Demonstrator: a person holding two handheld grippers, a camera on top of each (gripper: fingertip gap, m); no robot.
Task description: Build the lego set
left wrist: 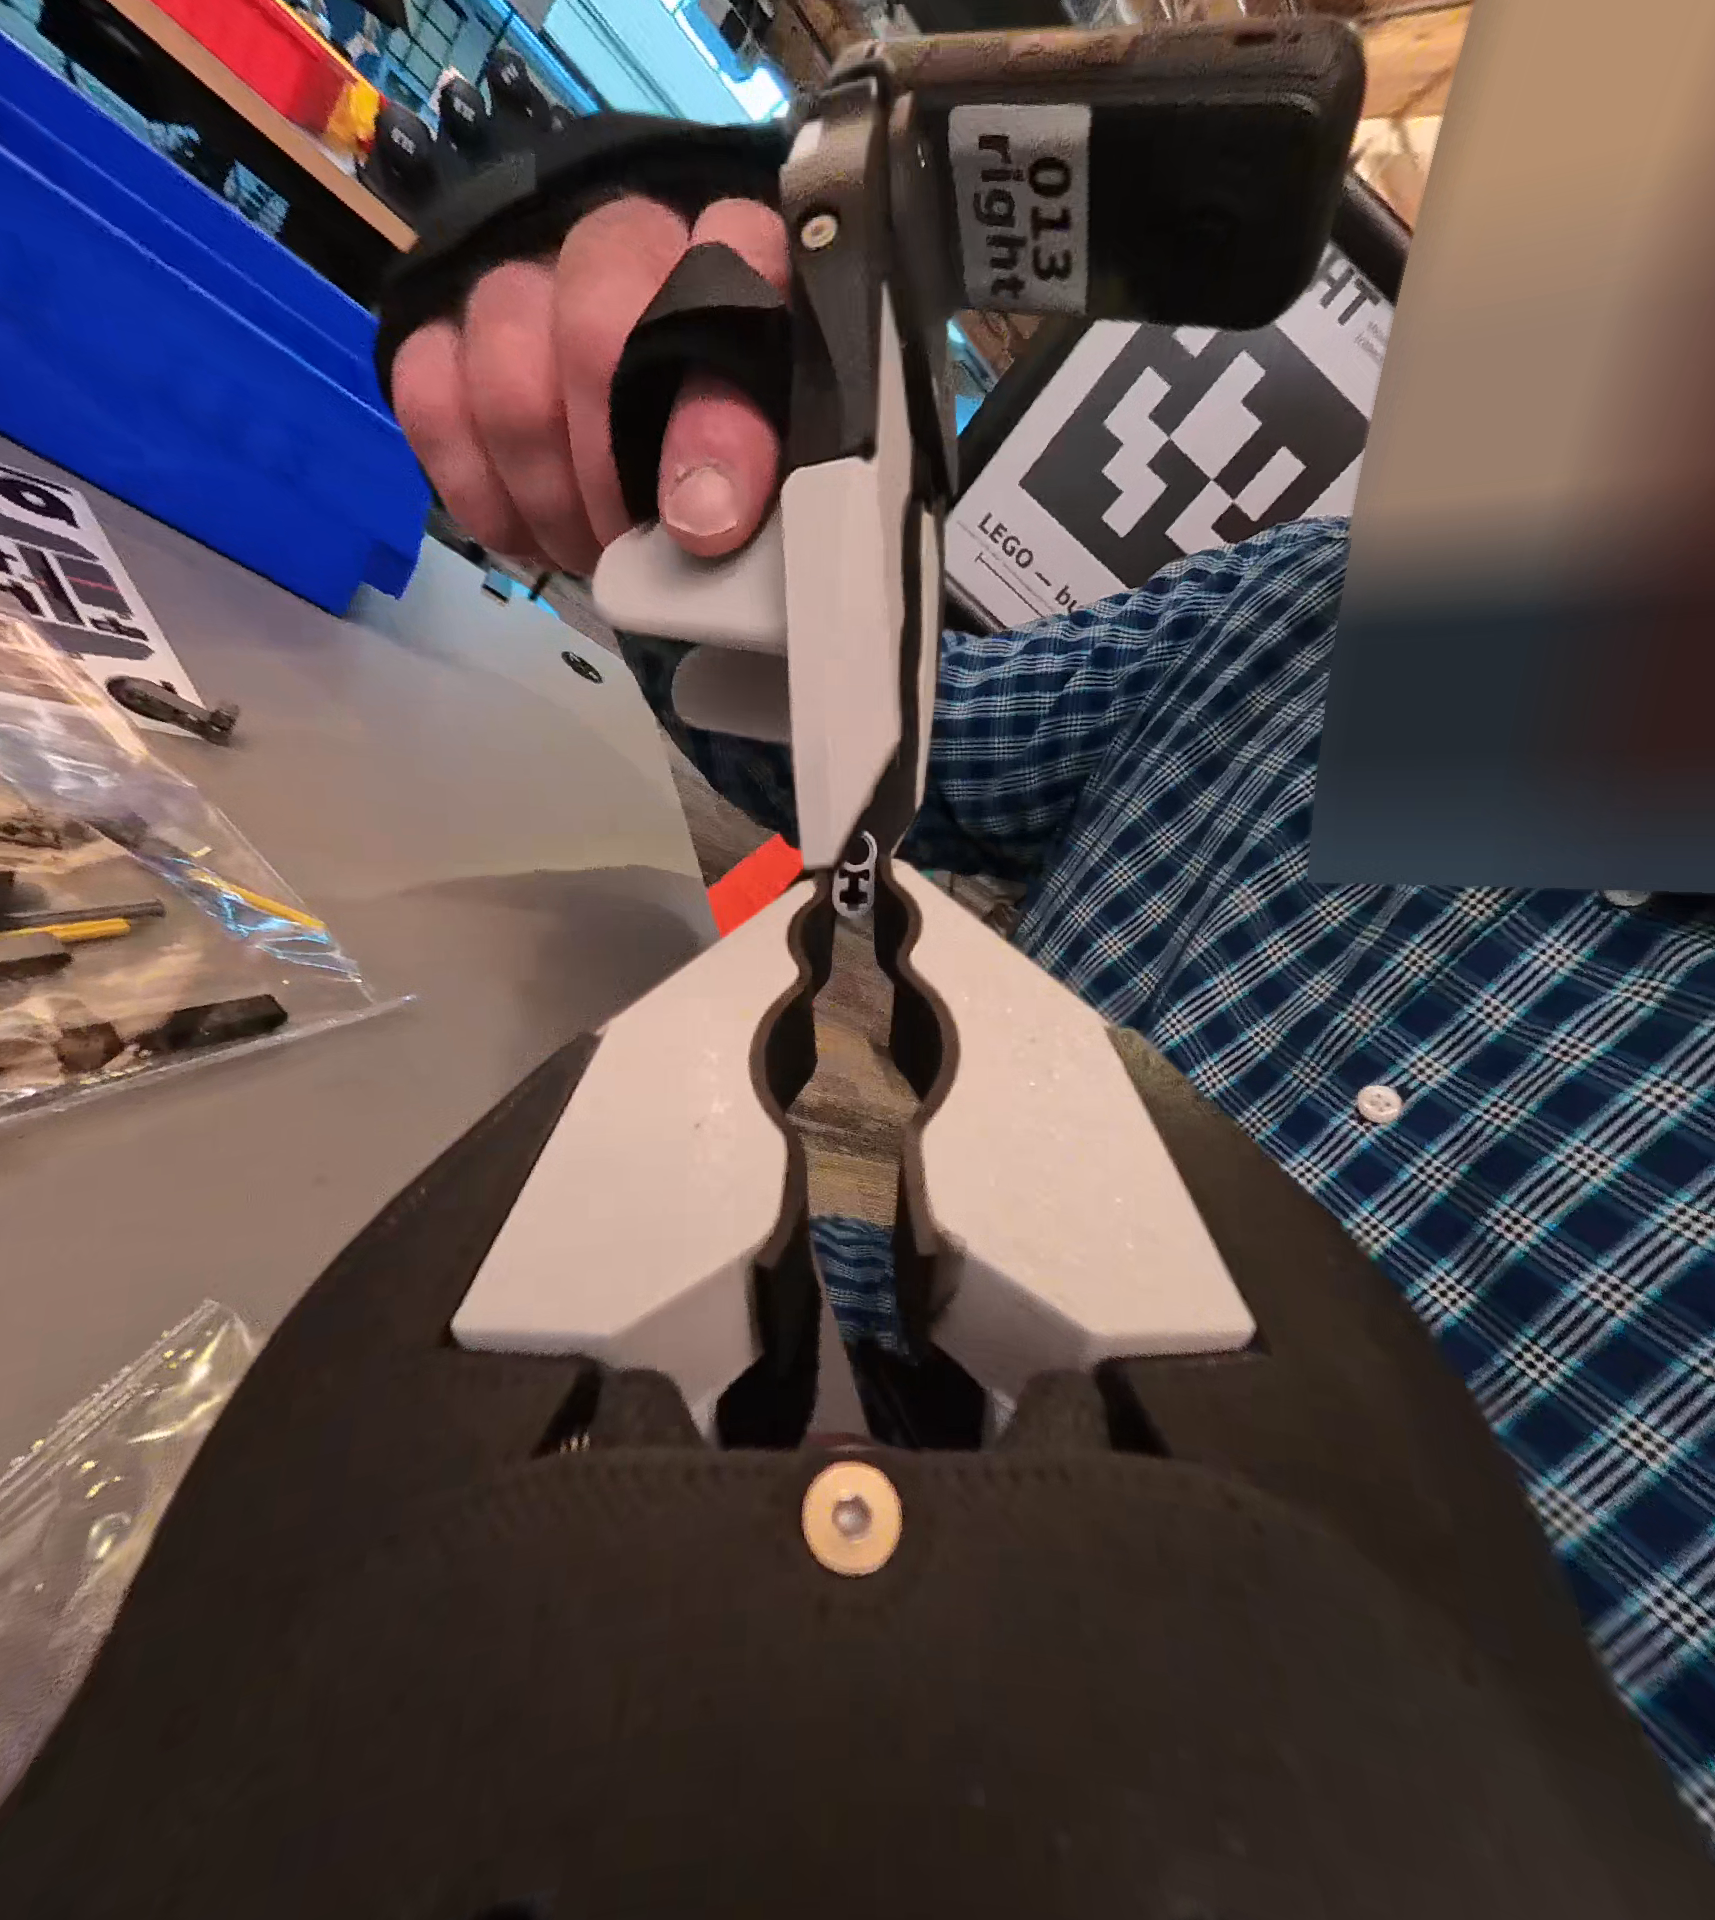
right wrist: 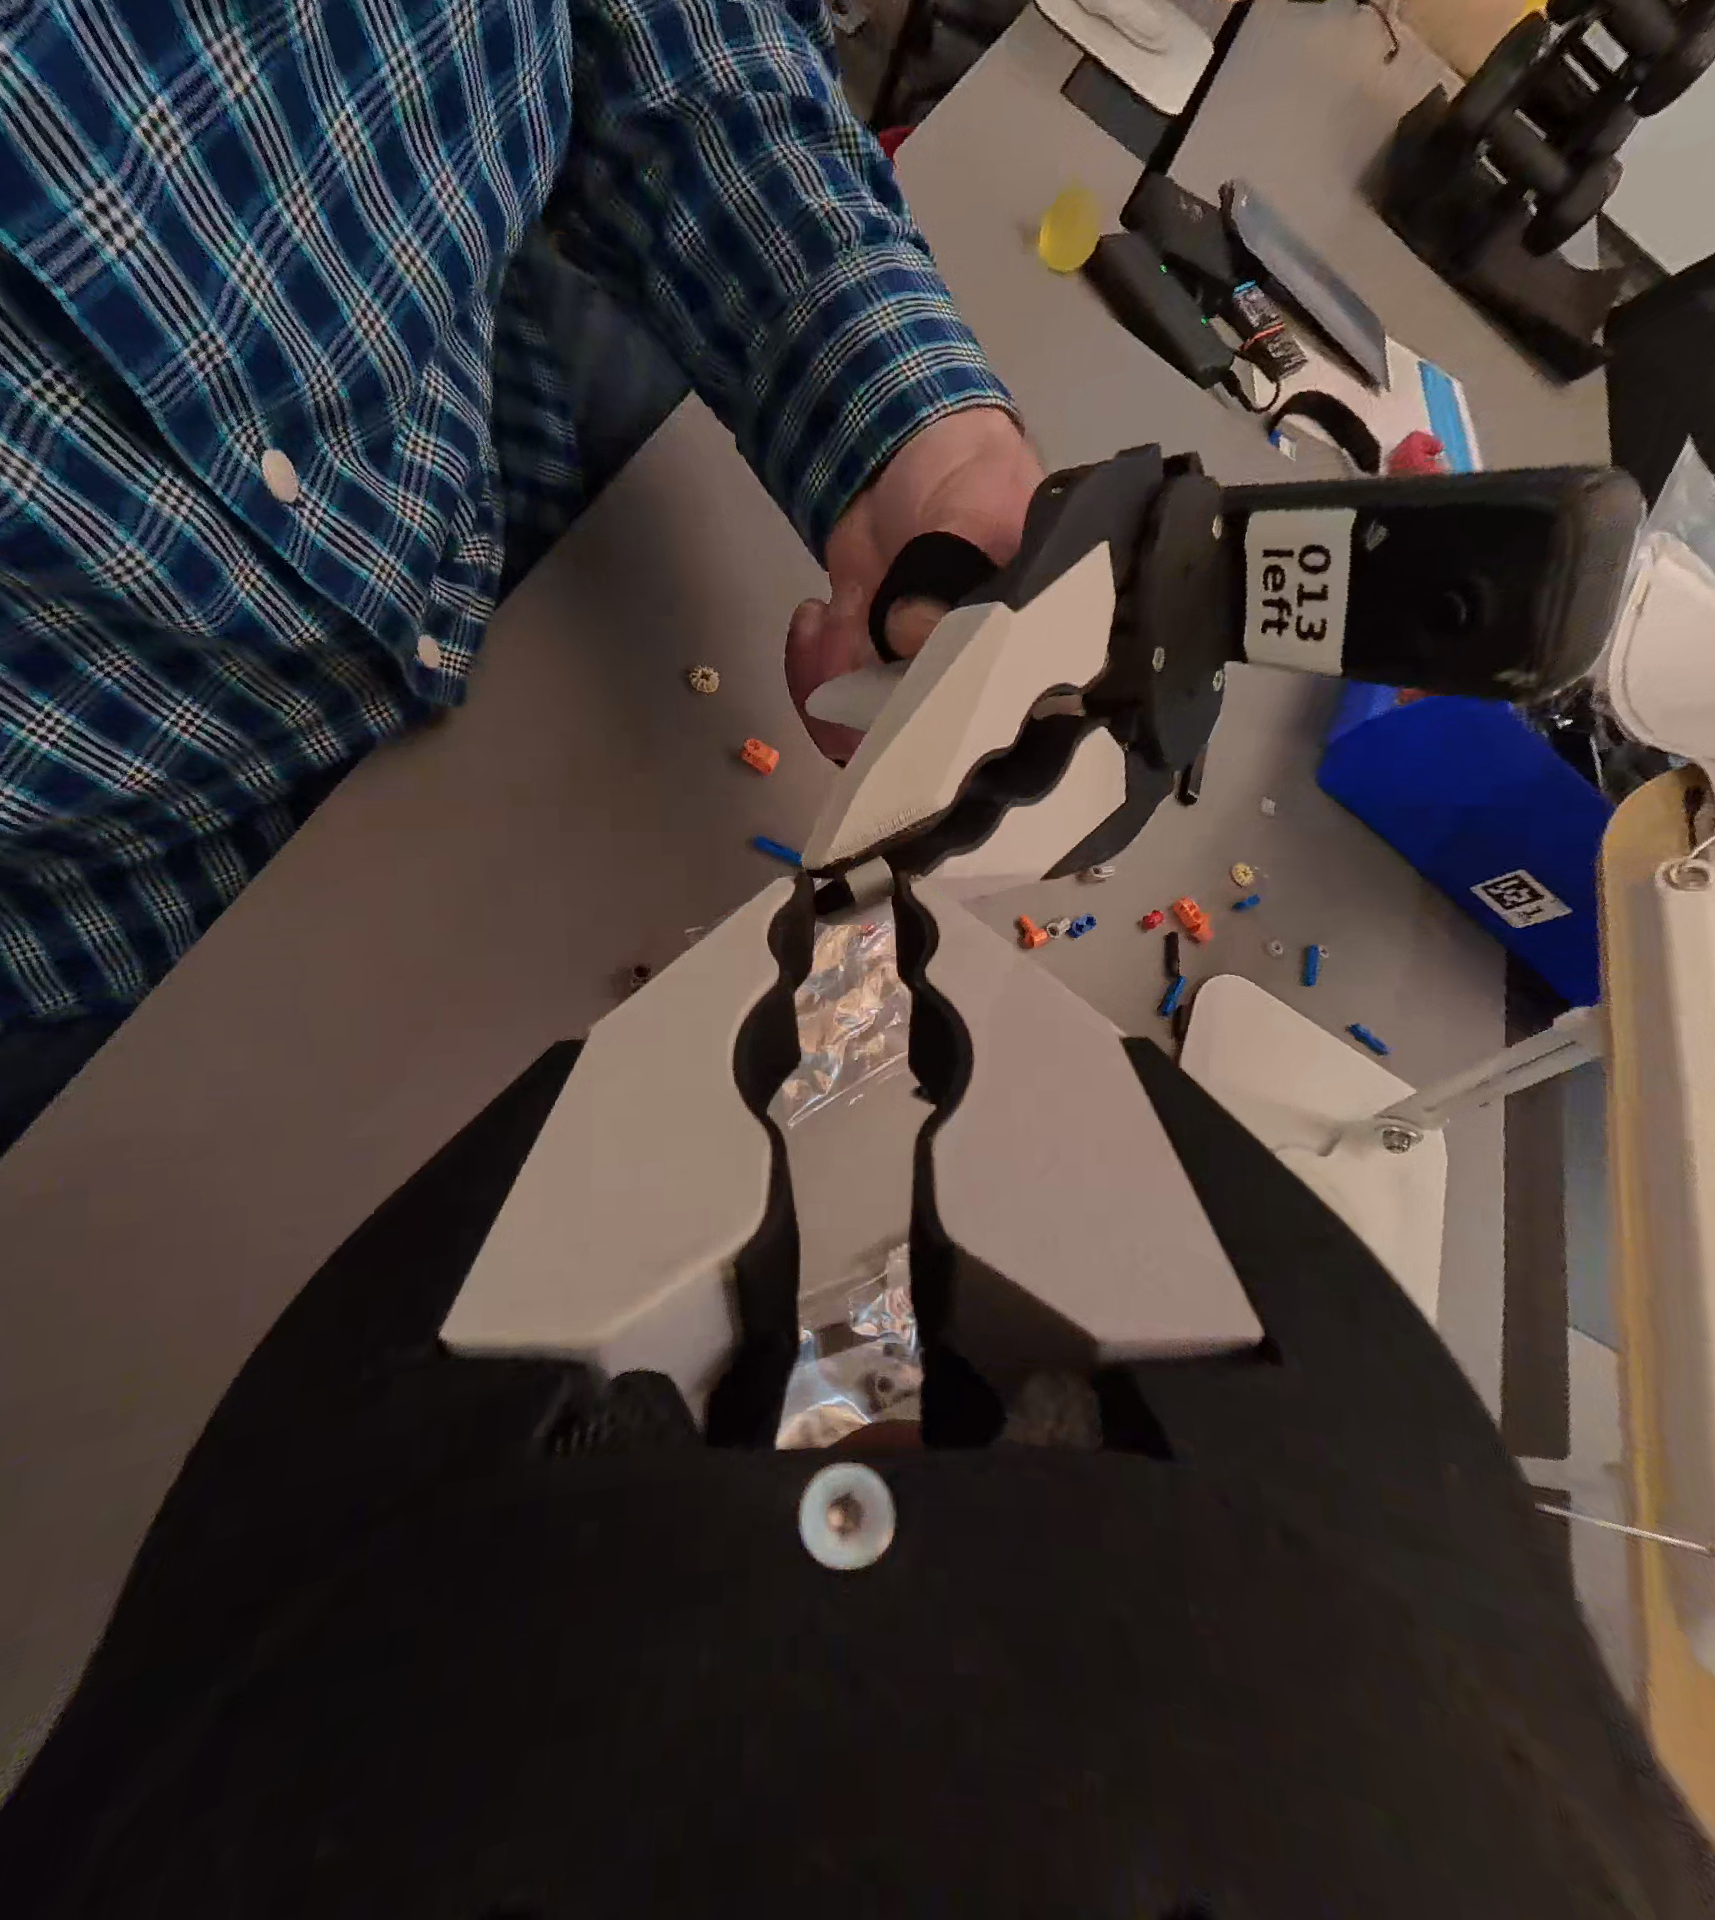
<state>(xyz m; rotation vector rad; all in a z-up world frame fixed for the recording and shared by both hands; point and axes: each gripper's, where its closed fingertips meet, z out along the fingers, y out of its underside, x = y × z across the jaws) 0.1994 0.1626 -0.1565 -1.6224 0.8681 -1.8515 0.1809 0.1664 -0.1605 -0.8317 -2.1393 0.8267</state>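
My left gripper (left wrist: 853, 896) is shut on a small light grey lego piece (left wrist: 853, 883) with a cross-shaped hole, held in the air above the table edge. The right gripper (left wrist: 861, 847) comes down from above, and its closed tips meet that piece. In the right wrist view, my right gripper (right wrist: 848, 891) pinches a small dark lego piece (right wrist: 835, 896) at its tips. The left gripper (right wrist: 822, 864) reaches in from the upper right, its tips against the same spot. The two pieces touch; how they join is too small to tell.
Clear bags of lego parts (left wrist: 53, 956) and a sticker sheet (left wrist: 1, 551) lie on the grey table (left wrist: 417, 779) beside a blue bin (left wrist: 126, 312). Loose orange, blue and grey pieces (right wrist: 1185, 920) are scattered near a white tray (right wrist: 1289, 1070) and another blue bin (right wrist: 1455, 821). A person in a plaid shirt (right wrist: 209, 364) is close behind. The grippers are tip to tip, or close to it.
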